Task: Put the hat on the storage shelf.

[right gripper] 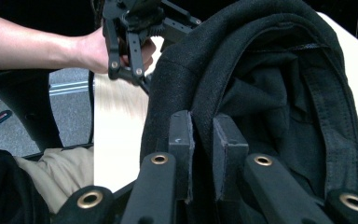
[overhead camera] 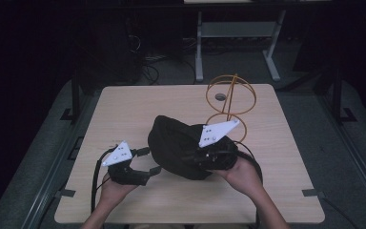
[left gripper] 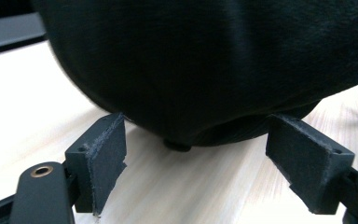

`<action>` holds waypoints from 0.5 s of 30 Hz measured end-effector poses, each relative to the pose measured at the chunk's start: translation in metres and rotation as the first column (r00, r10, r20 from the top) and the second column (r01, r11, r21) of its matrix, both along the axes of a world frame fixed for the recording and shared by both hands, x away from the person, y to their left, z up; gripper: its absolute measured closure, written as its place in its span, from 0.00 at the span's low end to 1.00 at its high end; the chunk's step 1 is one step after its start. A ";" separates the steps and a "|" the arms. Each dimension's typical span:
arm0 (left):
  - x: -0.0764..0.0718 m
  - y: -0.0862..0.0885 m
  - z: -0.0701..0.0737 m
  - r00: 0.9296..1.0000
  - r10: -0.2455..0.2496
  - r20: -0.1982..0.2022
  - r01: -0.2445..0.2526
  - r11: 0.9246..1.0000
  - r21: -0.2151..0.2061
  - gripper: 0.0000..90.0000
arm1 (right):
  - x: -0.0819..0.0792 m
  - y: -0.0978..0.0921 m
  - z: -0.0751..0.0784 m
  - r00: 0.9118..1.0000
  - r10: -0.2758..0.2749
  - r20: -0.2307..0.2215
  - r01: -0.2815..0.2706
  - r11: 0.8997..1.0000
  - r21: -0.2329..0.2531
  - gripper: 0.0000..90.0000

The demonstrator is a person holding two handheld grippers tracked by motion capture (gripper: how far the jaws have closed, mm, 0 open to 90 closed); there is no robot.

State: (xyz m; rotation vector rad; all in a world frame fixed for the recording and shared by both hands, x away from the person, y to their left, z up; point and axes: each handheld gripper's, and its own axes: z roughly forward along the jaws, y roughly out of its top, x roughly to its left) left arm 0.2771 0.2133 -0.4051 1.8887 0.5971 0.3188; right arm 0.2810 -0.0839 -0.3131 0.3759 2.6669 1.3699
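A black cloth cap [overhead camera: 176, 145] lies in the middle of the wooden table [overhead camera: 124, 105]. My right gripper [overhead camera: 205, 155] is shut on the cap's rim; in the right gripper view its pads [right gripper: 182, 140] pinch the black fabric [right gripper: 270, 93] between them. My left gripper [overhead camera: 145, 162] stands open just left of the cap. In the left gripper view the cap's rounded crown [left gripper: 205, 70] fills the top, right in front of the spread fingers [left gripper: 105, 158], apart from them.
An orange wire stand [overhead camera: 229, 102] of rings stands on the table behind the cap, at the back right. A metal table frame [overhead camera: 238, 38] stands on the floor beyond. The person's left hand [right gripper: 126, 51] holds the other gripper at the table's near left.
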 end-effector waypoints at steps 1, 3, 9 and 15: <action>0.000 -0.003 0.002 1.000 0.002 0.019 -0.002 1.000 0.009 0.22 | 0.000 0.000 0.001 1.000 0.001 0.001 -0.001 1.000 0.000 0.88; 0.002 -0.007 0.004 1.000 -0.014 0.012 0.014 1.000 -0.018 0.21 | 0.000 -0.001 0.005 1.000 0.002 0.006 -0.002 1.000 0.009 0.88; 0.005 -0.023 0.009 0.998 -0.009 0.054 0.011 0.999 -0.037 0.22 | 0.001 -0.002 0.009 1.000 0.016 -0.002 -0.016 0.999 0.041 0.89; 0.006 -0.032 0.012 0.994 0.026 0.102 -0.018 0.997 -0.080 0.54 | 0.001 -0.002 0.010 0.999 0.041 -0.019 -0.040 0.996 0.076 0.89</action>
